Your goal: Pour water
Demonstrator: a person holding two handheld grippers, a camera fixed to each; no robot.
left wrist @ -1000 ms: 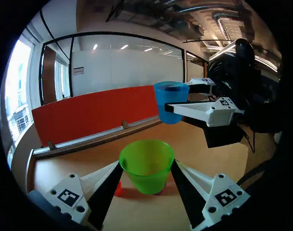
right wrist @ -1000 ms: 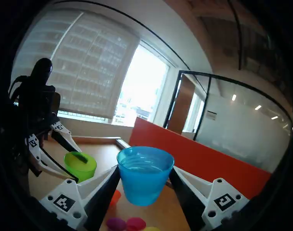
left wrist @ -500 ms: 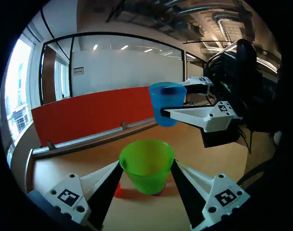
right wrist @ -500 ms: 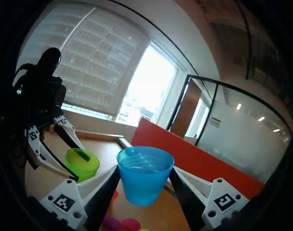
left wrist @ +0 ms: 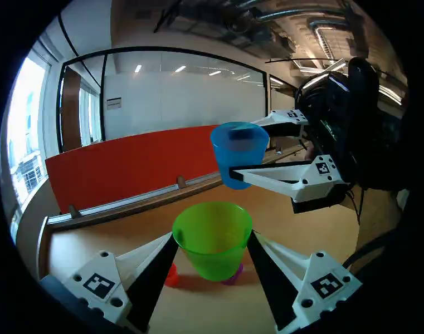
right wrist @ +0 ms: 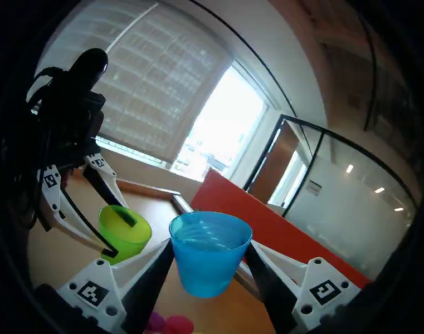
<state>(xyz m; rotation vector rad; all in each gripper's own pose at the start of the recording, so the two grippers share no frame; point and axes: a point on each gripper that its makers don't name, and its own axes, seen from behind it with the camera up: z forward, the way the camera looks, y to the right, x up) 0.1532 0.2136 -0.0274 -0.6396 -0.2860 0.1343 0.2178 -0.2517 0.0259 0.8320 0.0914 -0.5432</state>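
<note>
Blue cup, water inside, in right gripper; green cup in left gripper.

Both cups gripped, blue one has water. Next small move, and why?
Probably move the right gripper, with the blue cup, toward the green cup in the left gripper before tilting: it sits upright with water, higher than and beside the green one, not over it.

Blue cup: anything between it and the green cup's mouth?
Nothing visible. The right gripper holds the blue cup higher than the green cup, which sits in the left gripper. There is open air between the two cups, and the green cup's mouth is uncovered.
</note>
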